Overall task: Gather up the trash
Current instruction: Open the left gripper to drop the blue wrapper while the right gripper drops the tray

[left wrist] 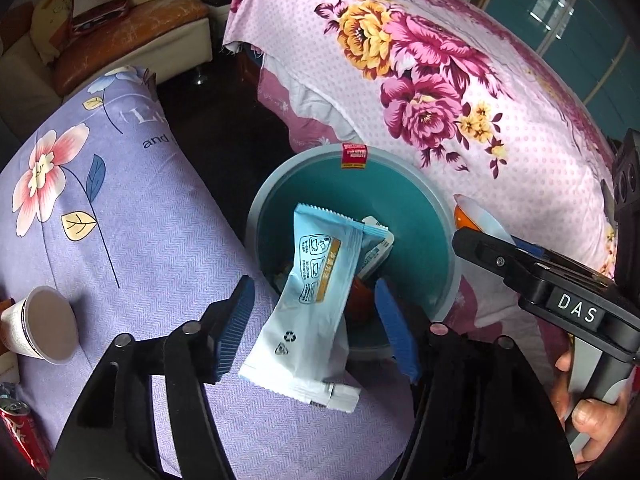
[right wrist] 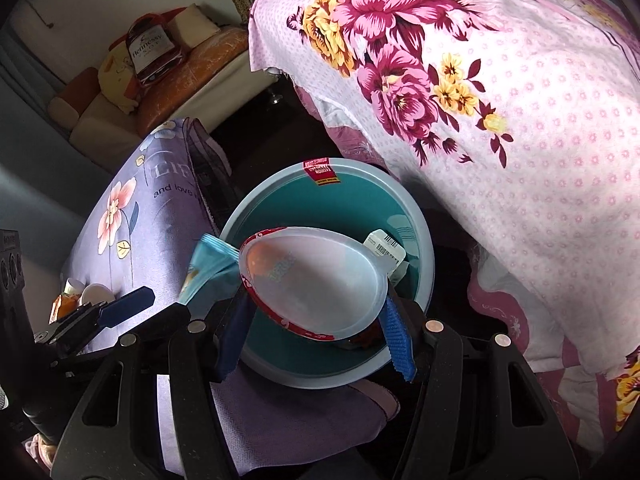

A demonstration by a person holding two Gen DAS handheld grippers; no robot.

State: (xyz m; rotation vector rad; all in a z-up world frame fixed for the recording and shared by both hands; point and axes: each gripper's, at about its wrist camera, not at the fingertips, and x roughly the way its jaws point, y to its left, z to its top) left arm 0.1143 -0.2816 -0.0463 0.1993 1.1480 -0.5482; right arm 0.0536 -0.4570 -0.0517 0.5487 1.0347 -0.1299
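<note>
The left tongs (left wrist: 316, 320) are standing apart, their blue pads clear of the pale blue wrapper (left wrist: 316, 280) that is hanging between them, its upper end leaning over the rim of the teal bin (left wrist: 400, 184) and its lower end lying against the lilac flowered cover (left wrist: 100, 208). Inside the bin a second small packet (left wrist: 378, 240) is sitting behind the wrapper. The right tongs (right wrist: 316, 320) are clamping a shallow plastic tray (right wrist: 320, 280) with a red printed rim, pads pressing on both sides of it, and are holding it tilted over the mouth of the bin (right wrist: 424, 240); a white barcoded label (right wrist: 386, 248) is showing just past the tray's far edge, though it is hard to say whether it belongs to the tray or lies in the bin. In the left wrist view a person's hand (left wrist: 588, 408) is gripping the handle of the right tool at the far right. A paper cup (left wrist: 40, 324) is lying on its side on the lilac cover, well apart from the bin, and a red can (left wrist: 16, 420) is peeking in at the lower left edge. A pink floral quilt (right wrist: 520, 120) is draping just beside the bin on its other side
</note>
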